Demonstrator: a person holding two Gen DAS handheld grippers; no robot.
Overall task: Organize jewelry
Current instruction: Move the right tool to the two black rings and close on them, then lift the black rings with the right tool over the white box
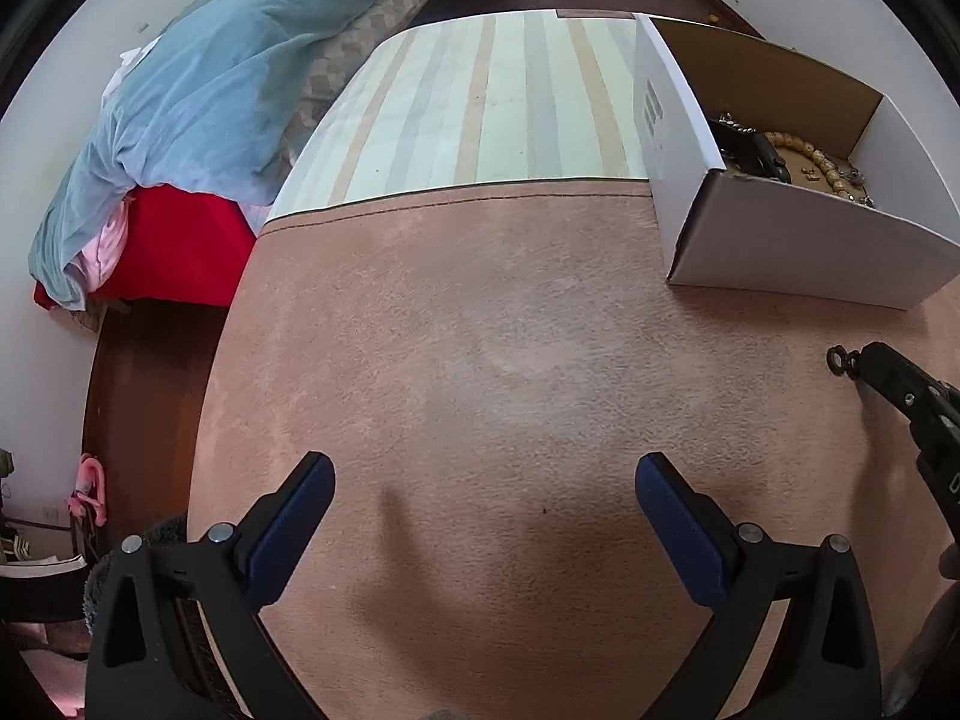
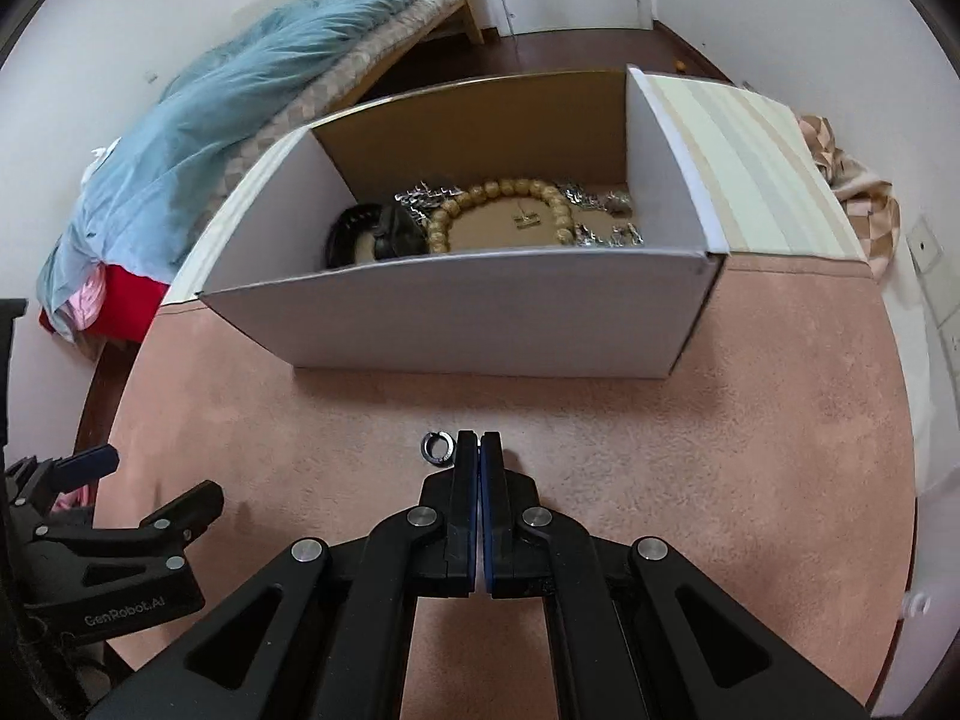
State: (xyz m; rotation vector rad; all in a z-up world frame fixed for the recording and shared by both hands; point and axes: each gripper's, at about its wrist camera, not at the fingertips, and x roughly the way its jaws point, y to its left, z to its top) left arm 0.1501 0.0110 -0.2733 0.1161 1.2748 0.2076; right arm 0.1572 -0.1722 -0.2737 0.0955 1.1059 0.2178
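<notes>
A white cardboard box (image 2: 480,324) stands on the pink cloth and holds a wooden bead necklace (image 2: 504,192), silver chains (image 2: 426,195) and a black piece (image 2: 372,234). The box also shows in the left wrist view (image 1: 804,252). A small dark metal ring (image 2: 437,449) lies on the cloth just left of my right gripper's tips (image 2: 480,441). That gripper is shut with nothing seen between its pads. The ring (image 1: 839,359) and the right gripper's tip (image 1: 882,363) show at the right of the left wrist view. My left gripper (image 1: 485,477) is open and empty above bare cloth.
A pink cloth (image 1: 480,360) covers the table's near part, with a striped mat (image 1: 498,108) behind it. A bed with a blue quilt (image 1: 198,96) stands at the left. A checked cloth (image 2: 852,186) hangs at the right.
</notes>
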